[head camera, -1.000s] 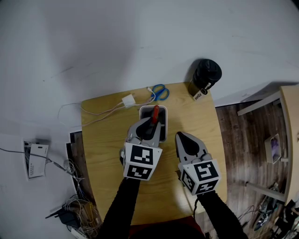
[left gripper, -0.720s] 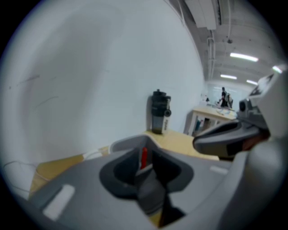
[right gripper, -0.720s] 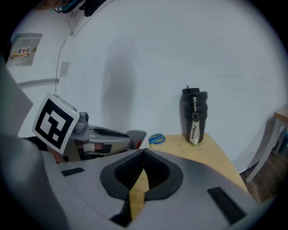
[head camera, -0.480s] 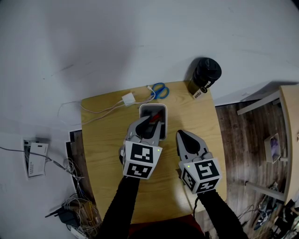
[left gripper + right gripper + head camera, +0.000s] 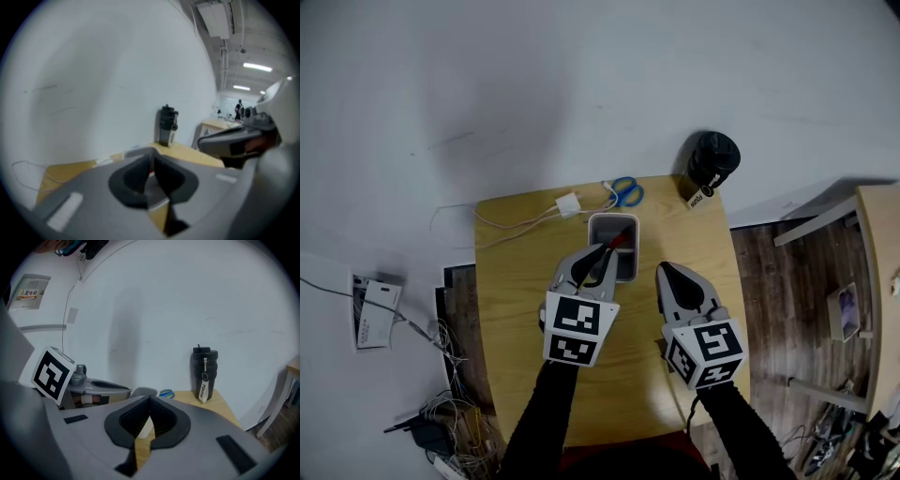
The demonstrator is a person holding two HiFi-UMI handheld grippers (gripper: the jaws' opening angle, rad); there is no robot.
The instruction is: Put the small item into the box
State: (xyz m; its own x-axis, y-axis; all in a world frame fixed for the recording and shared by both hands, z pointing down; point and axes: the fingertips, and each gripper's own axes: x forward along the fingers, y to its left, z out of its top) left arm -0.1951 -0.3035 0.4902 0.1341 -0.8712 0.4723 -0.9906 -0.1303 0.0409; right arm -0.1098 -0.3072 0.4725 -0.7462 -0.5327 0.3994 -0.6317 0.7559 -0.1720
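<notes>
Holding red small item [image 5: 618, 242] in left gripper [image 5: 602, 255], jaws clamped on it, item tip inside outline of grey box [image 5: 613, 218] at counter [image 5: 516, 291] rear. Right gripper [image 5: 664, 271] just right of box, jaws pressed together, nothing between. Blue scissors [image 5: 625, 191], black bottle [image 5: 711, 161] beyond box.

Soft, even light; a faint shadow on the plain white wall [image 5: 126, 329]. Gripper views are fisheye-bent, dark-cornered, blurred up close.

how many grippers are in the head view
2. The left gripper is over the near end of the box, shut on a small red-tipped item. The right gripper is beside it over the table, jaws together, nothing between them.
</notes>
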